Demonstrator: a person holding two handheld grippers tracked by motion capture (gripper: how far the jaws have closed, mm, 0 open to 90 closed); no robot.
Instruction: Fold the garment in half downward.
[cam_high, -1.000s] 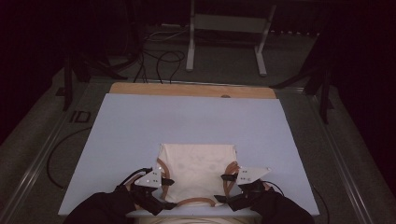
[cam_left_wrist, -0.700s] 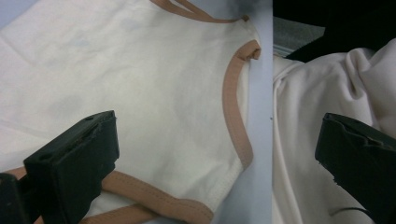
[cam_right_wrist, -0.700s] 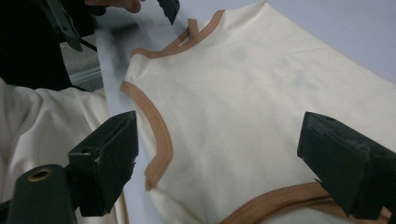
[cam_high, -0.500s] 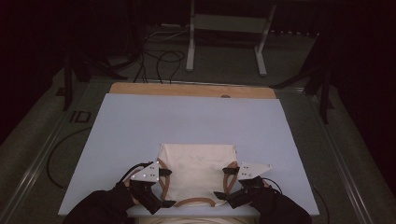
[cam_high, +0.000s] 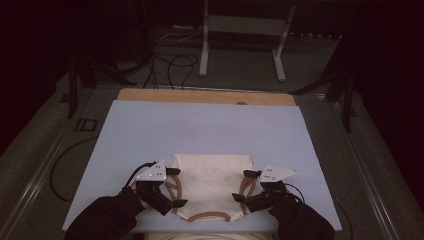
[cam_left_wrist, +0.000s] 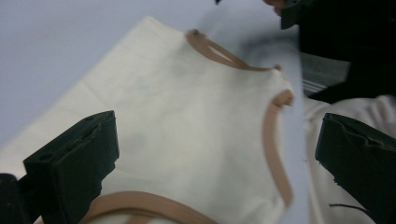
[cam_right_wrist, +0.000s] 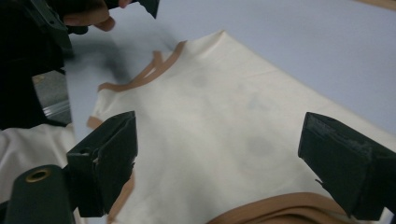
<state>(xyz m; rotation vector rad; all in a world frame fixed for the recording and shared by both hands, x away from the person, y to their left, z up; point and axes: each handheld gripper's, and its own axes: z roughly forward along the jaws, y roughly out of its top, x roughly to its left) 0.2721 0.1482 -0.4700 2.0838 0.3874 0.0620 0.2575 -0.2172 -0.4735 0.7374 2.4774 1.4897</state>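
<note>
A: Where's the cream garment (cam_high: 210, 185) with the brown trim?

B: Flat on the pale blue table cover (cam_high: 200, 130), right between the two tongs, at the edge nearest the person. Its brown-edged armholes lie just inside each tong, and the curved brown neckline sits at the near edge between them.

A: And the left gripper (cam_high: 174, 186)?

B: Its jaws have just been opening and now stand wide apart. The left gripper view shows the cloth lying under the gap, with neither pad pressing on it.

A: The right gripper (cam_high: 246, 185)?

B: Same there: just been opening, jaws spread wide over the cloth, gripping nothing. Beyond both tongs the bare cover runs to a wooden strip (cam_high: 205, 96).
</note>
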